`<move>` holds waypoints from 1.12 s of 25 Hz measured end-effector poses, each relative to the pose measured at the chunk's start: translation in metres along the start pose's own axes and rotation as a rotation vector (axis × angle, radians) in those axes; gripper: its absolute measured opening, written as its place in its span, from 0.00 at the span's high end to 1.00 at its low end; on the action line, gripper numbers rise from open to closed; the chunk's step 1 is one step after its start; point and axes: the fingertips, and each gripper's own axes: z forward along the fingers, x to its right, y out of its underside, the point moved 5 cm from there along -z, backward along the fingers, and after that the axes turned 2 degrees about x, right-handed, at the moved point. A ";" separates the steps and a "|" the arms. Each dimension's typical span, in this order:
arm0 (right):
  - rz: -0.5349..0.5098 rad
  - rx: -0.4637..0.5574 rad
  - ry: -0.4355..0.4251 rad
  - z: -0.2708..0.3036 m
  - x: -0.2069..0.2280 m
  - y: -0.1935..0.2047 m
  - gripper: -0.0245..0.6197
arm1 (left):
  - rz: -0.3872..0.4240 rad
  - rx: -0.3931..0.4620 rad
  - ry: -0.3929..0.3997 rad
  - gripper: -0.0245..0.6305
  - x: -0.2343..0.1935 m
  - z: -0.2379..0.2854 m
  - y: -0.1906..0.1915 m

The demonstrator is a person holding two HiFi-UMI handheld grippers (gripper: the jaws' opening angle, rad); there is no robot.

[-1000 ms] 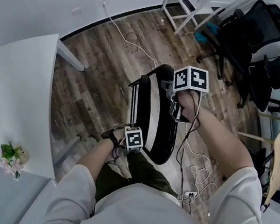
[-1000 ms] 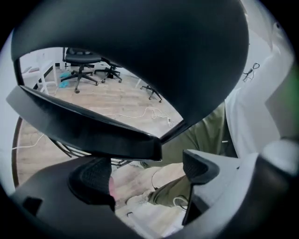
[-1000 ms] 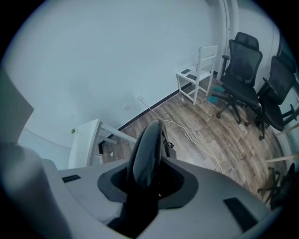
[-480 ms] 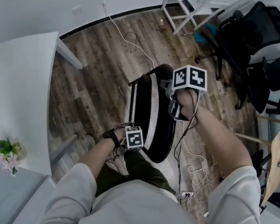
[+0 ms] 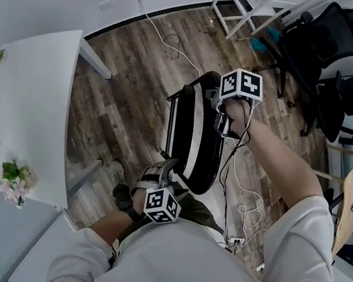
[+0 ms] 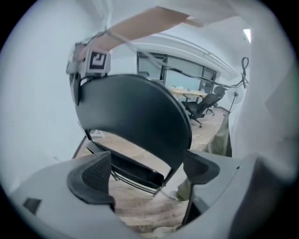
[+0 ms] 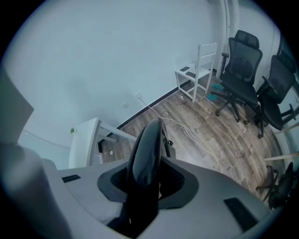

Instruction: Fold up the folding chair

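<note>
Closest to the person's body, the left gripper [image 6: 145,172] has its jaws wide apart with nothing in them. Just past it, the one black folding chair [image 5: 207,158] stands on the wood floor [image 5: 132,84] and looks almost flat already. The right gripper [image 7: 145,179] pinches the top edge of the chair's back. I think the chair is hard, stiff and not too heavy, but smooth, so it could slip. Good places to hold are the back's top and the seat's front edge. Farther off are one white table [image 5: 32,96], two black office chairs [image 5: 327,35] and one white chair [image 5: 240,2].
</note>
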 end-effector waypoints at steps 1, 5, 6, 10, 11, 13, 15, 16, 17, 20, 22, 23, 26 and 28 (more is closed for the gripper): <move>-0.002 -0.002 0.002 0.000 0.000 0.000 0.77 | 0.046 0.032 -0.061 0.25 0.007 -0.002 -0.010; -0.037 -0.004 0.033 -0.002 0.010 0.001 0.79 | 0.132 0.128 -0.203 0.24 0.026 0.002 -0.023; -0.031 -0.005 0.032 -0.003 0.014 0.001 0.78 | 0.114 0.144 -0.179 0.25 0.029 0.002 -0.022; -0.021 0.001 0.035 -0.006 0.023 -0.002 0.77 | 0.112 0.189 -0.109 0.25 0.043 0.005 -0.024; -0.018 0.002 0.036 -0.006 0.022 -0.002 0.77 | 0.138 0.195 -0.120 0.24 0.048 0.009 -0.026; -0.010 0.000 0.029 -0.003 0.016 -0.001 0.77 | 0.188 0.217 -0.179 0.24 0.057 0.015 -0.031; -0.004 -0.003 0.022 0.001 0.008 0.001 0.78 | 0.219 0.241 -0.305 0.24 0.061 0.021 -0.038; -0.005 -0.003 0.022 0.002 0.003 0.001 0.78 | 0.222 0.239 -0.373 0.24 0.059 0.026 -0.042; -0.007 -0.003 0.024 0.003 -0.001 0.000 0.78 | 0.216 0.231 -0.428 0.23 0.056 0.031 -0.045; -0.028 -0.003 0.042 0.007 -0.014 0.000 0.79 | 0.157 0.213 -0.507 0.23 0.047 0.034 -0.045; -0.057 -0.003 0.060 0.009 -0.022 0.000 0.80 | 0.105 0.218 -0.514 0.28 0.044 0.027 -0.041; -0.076 -0.002 0.072 0.011 -0.027 0.001 0.81 | 0.080 0.224 -0.508 0.31 0.042 0.023 -0.038; -0.128 0.003 0.115 0.016 -0.049 0.003 0.83 | 0.014 0.238 -0.483 0.37 0.034 0.003 -0.026; -0.145 0.005 0.135 0.020 -0.067 0.004 0.83 | -0.024 0.239 -0.470 0.41 0.027 -0.012 -0.017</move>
